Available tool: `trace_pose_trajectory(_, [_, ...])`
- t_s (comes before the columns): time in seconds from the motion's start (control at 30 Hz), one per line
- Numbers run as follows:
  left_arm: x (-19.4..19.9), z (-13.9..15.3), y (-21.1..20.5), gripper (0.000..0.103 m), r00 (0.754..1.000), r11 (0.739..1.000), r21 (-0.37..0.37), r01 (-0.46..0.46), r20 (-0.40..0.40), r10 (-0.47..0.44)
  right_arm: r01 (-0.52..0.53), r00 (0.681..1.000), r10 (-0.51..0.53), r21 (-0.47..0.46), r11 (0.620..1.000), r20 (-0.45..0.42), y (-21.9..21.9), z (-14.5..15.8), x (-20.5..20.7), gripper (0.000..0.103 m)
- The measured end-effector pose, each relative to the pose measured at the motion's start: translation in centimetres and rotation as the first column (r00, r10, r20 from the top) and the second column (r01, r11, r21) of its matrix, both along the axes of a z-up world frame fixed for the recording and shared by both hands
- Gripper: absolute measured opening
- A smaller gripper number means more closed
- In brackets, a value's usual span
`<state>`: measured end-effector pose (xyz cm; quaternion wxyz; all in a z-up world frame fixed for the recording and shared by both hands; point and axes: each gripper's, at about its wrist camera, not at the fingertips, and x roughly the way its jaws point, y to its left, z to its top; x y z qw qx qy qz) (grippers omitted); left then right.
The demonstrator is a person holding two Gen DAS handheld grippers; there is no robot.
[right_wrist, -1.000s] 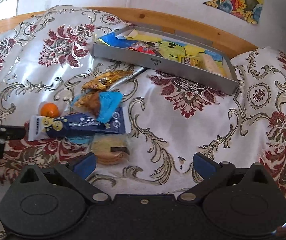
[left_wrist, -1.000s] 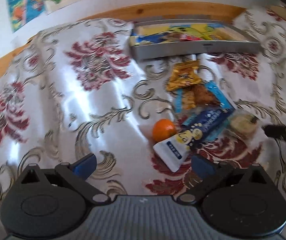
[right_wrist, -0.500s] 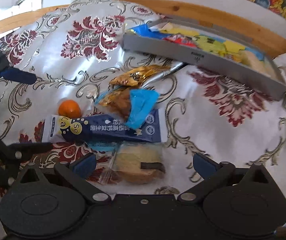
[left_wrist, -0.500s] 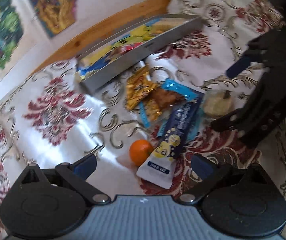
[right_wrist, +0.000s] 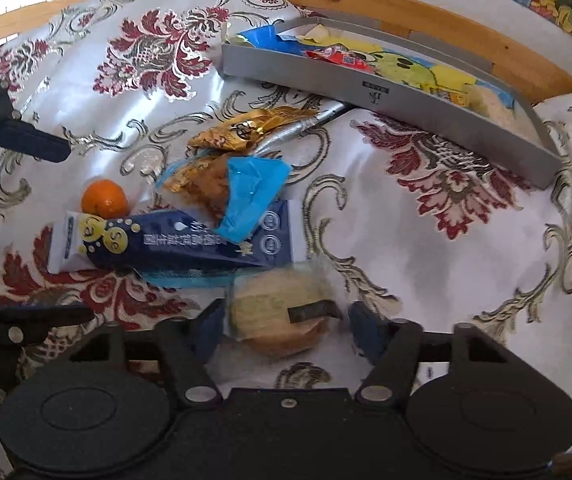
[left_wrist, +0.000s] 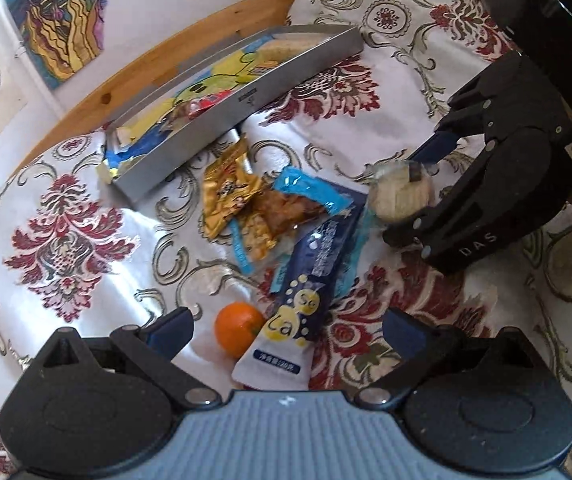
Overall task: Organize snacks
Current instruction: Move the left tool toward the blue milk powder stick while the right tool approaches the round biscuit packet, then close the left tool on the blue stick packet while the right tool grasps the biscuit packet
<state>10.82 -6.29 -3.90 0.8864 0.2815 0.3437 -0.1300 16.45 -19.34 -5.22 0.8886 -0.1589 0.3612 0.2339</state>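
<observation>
The right gripper (right_wrist: 281,326) has its two fingers around a round cake (right_wrist: 281,322) in a clear wrapper. The fingers are close on each side of the cake, but one side looks blurry, so I cannot tell if they are squeezing it yet. The left gripper (left_wrist: 288,326) is wide apart and holds nothing. It hangs just over the orange (left_wrist: 237,330) and the white end of the long blue packet (left_wrist: 306,292).

The cake lies on the flowery cloth (right_wrist: 426,260), at the near end of the snack pile, touching the blue packet. Next in the pile are a brown snack in a blue wrapper (right_wrist: 229,182) and a gold packet (right_wrist: 237,132). The gray tray (right_wrist: 386,92) sits at the back, apart from the cake, with some snacks in it already.

The cake looks soft and light. It could squash or crumble if it is pinched hard. The wrapper looks shiny and may slip. I think the best place to hold it is across the middle, on its two round sides, with a gentle squeeze.
</observation>
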Motion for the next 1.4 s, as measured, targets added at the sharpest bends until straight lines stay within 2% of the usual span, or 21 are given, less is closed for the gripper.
trace_pose_trajectory(0.07, [0.2,0.0,-0.2,0.102,1.000,1.000,-0.009,0.004,-0.008,-0.004,0.021,1.000,-0.021,-0.021,1.000,0.003,-0.4,0.2,0.2,0.059])
trace_pose_trajectory(0.23, [0.8,-0.4,-0.9,0.097,1.000,1.000,0.002,-0.008,-0.024,0.008,0.094,0.995,-0.094,0.002,0.996,-0.043,-2.1,0.7,1.1,0.059])
trace_pose_trajectory(0.37, [1.3,-0.8,-1.4,0.092,1.000,0.998,0.059,-0.015,-0.013,0.016,0.132,0.988,-0.128,0.042,0.990,-0.083,-3.0,0.8,1.6,0.059])
trace_pose_trajectory(0.57, [1.2,-1.3,-2.1,0.079,0.999,0.988,0.154,-0.013,0.041,0.006,0.130,0.989,-0.126,0.043,0.991,-0.083,-2.8,0.7,1.7,0.060])
trace_pose_trajectory(0.73, [0.3,-3.1,-3.5,0.062,0.997,0.961,0.276,0.028,0.066,-0.048,0.132,0.988,-0.128,0.049,0.990,-0.088,-2.8,0.7,1.8,0.060])
trace_pose_trajectory(0.83, [-0.1,-3.6,-4.1,0.058,0.994,0.949,0.314,0.034,0.084,-0.064,0.131,0.988,-0.126,0.050,0.990,-0.089,-2.8,0.7,1.8,0.060])
trace_pose_trajectory(0.93, [0.1,-3.8,-4.2,0.051,0.995,0.945,0.324,0.033,0.080,-0.062,0.131,0.988,-0.127,0.050,0.990,-0.089,-2.8,0.7,1.8,0.061])
trace_pose_trajectory(1.13, [0.4,-3.7,-3.9,0.041,0.997,0.956,0.290,0.030,0.056,-0.048,0.128,0.988,-0.124,0.050,0.990,-0.089,-2.7,0.7,1.7,0.061])
trace_pose_trajectory(1.4, [0.4,-3.8,-4.1,0.036,0.998,0.953,0.300,0.036,0.045,-0.052,0.128,0.988,-0.124,0.049,0.991,-0.088,-2.7,0.7,1.7,0.061])
